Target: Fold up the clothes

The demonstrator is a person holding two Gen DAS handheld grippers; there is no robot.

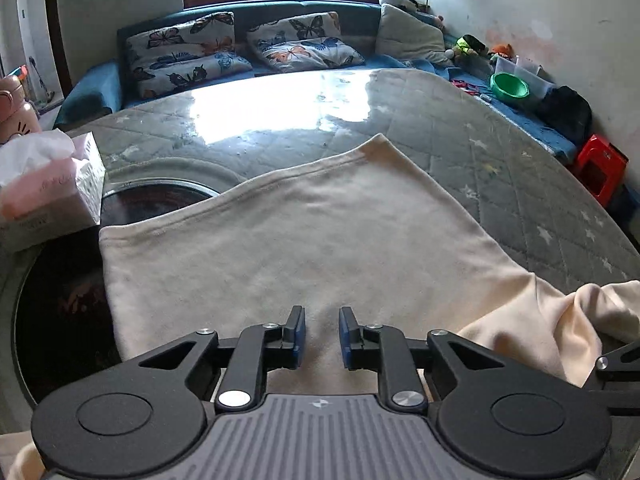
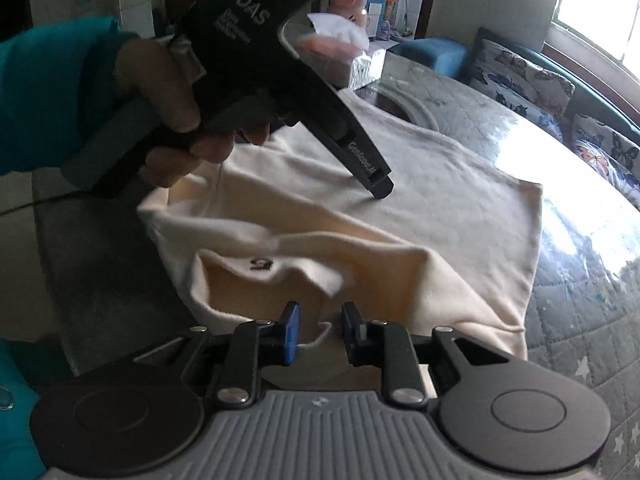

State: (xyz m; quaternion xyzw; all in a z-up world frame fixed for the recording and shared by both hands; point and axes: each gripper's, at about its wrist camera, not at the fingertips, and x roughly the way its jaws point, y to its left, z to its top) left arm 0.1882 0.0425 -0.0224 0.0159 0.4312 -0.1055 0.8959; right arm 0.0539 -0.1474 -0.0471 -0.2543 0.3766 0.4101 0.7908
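Observation:
A cream garment (image 1: pixel 304 232) lies spread flat on the round table, its hem toward the far side. A bunched sleeve (image 1: pixel 560 320) lies at the near right. My left gripper (image 1: pixel 322 328) hovers low over the garment's near part, its blue pads apart and nothing pressed between them. In the right wrist view the garment (image 2: pixel 420 216) shows a raised fold with a small dark logo (image 2: pixel 262 264). My right gripper (image 2: pixel 318 326) stands open over the near edge, with a curl of cloth in the gap but not pinched. A hand (image 2: pixel 168 92) in a teal sleeve holds the left gripper (image 2: pixel 380 190), whose tip is down at the cloth.
The table (image 1: pixel 520 152) has a grey quilted cover under glossy glass, with a dark round inset (image 1: pixel 60 300) at the left. A tissue box (image 1: pixel 52 188) stands at the left edge. Behind are a blue sofa with butterfly cushions (image 1: pixel 184 52), a green bowl (image 1: pixel 510 86) and a red stool (image 1: pixel 600 168).

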